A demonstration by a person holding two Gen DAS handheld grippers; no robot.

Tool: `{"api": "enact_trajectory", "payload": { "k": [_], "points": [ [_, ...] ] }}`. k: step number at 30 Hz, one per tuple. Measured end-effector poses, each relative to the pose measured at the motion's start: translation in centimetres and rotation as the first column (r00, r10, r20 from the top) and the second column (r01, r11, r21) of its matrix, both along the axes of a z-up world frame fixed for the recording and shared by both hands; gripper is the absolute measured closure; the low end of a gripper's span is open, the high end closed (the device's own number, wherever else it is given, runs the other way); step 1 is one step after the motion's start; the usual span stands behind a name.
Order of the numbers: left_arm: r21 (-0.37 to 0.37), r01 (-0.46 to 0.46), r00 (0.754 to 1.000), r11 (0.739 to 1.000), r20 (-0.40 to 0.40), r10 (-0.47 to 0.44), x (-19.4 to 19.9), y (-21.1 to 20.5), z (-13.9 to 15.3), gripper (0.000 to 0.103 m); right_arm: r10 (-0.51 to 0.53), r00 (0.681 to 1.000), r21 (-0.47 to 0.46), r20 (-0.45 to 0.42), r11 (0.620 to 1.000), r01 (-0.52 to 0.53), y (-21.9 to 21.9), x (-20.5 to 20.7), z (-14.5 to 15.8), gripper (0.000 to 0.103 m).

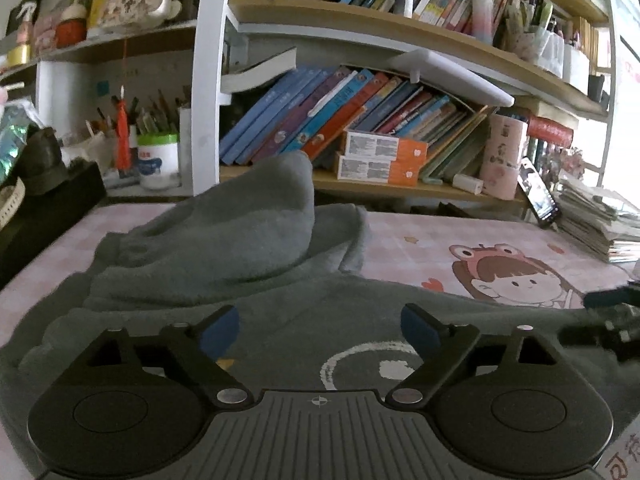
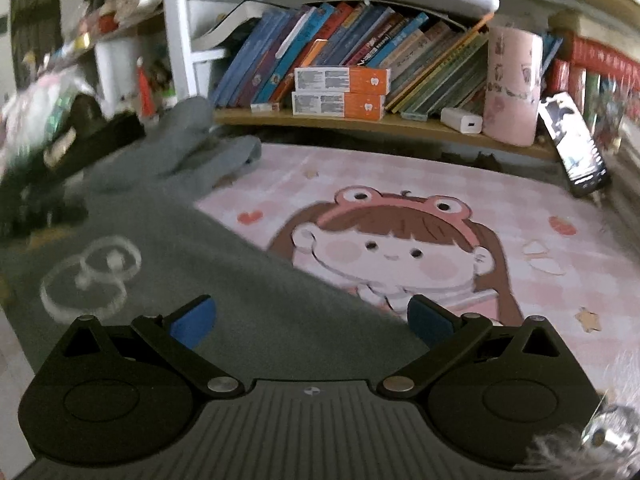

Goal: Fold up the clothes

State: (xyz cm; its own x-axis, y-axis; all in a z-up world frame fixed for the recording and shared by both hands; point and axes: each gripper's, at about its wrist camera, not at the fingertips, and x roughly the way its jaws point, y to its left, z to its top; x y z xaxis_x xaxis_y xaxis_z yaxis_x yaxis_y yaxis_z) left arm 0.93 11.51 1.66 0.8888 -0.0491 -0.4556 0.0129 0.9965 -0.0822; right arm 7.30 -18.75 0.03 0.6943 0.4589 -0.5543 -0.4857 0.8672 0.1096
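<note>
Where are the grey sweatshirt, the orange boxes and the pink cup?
grey sweatshirt (image 1: pixel 224 240), left wrist view, raised fold.
orange boxes (image 2: pixel 340 92), right wrist view, upper box's front.
pink cup (image 2: pixel 512 84), right wrist view, its side.

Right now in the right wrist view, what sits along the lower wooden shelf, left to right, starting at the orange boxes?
Two stacked orange-and-white cardboard boxes → small white plastic power adapter → tall pink patterned cylindrical container → black smartphone leaning upright, which stands at the shelf's right end, though its foot may rest on the mat.
</note>
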Motion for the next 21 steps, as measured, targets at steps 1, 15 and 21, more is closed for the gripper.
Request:
{"api": "enact_trajectory", "payload": {
  "k": [1, 15, 21],
  "points": [
    [0.000, 0.001, 1.000, 1.000, -0.007, -0.001, 0.0, 0.0, -0.1, 0.010, -0.001, 1.000, 0.027, -0.014, 1.000, 0.001, 0.4, 0.6, 0.4, 0.000],
    [-0.030, -0.039, 0.998, 0.999, 0.040, 0.040, -0.8, 1.4, 0.2, 0.000, 0.045, 0.990, 0.200, -0.131, 0.980, -0.019, 8.3, 11.2, 3.9, 0.003],
    [-0.052, -0.049, 0.998, 0.997, 0.024, 0.050, -0.7, 1.7, 0.2, 0.000, -0.018, 0.976, 0.242, -0.218, 0.968, 0.072, 10.0, 17.2, 4.2, 0.014]
  ]
}}
